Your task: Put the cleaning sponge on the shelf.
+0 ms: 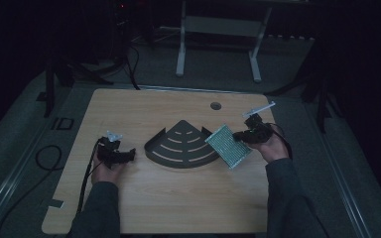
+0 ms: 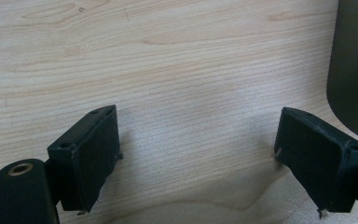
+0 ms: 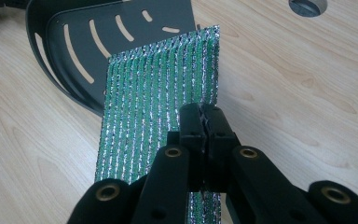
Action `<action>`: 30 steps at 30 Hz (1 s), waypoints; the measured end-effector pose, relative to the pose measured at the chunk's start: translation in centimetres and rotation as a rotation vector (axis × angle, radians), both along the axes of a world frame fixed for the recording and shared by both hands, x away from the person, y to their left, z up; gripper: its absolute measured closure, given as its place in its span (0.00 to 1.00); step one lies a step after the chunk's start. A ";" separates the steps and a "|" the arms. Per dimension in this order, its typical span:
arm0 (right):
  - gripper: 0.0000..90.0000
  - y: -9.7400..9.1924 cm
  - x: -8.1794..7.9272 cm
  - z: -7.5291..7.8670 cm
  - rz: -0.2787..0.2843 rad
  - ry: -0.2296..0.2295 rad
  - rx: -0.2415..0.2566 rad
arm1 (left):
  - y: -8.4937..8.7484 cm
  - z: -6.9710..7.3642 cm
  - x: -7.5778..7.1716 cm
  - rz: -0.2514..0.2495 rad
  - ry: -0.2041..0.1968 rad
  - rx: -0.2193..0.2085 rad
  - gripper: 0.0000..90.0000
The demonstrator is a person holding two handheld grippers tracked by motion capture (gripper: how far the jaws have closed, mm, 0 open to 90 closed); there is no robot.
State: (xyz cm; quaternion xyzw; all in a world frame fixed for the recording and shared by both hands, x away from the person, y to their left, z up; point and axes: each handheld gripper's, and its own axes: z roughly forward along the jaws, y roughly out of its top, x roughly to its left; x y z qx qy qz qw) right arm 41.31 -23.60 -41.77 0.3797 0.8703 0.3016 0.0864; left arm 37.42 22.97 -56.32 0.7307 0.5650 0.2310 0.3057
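Your sleeves come in over the desk's [image 1: 178, 208] near edge. Your right gripper [image 3: 204, 122] is clenched on the green and silver scouring pad [image 3: 158, 107], pinching one short end of it. In the high view the pad [image 1: 228, 146] hangs off the desk toward its right edge, its long axis running slantwise from near right to far left, with the far end just at the right corner of the dark fan-shaped shelf [image 1: 181, 145]. That shelf lies flat at the desk's middle. Your left gripper [image 2: 196, 158] rests near the left edge, jaws wide apart, nothing between them, pointing toward the shelf.
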 end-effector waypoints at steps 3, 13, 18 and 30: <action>0.98 0.3 0.4 0.1 0.004 -0.002 0.000 | 0.0 0.0 0.0 0.002 -0.002 -0.003 0.16; 0.98 1.7 1.5 0.2 0.021 0.001 0.000 | 0.0 0.0 0.0 0.002 -0.001 -0.002 0.16; 0.98 2.4 2.1 -0.1 0.023 0.003 0.006 | 0.0 0.0 0.0 0.002 -0.001 -0.002 0.16; 0.98 3.5 3.5 -0.5 0.033 0.006 0.022 | 0.0 0.0 0.0 0.000 0.000 0.000 0.16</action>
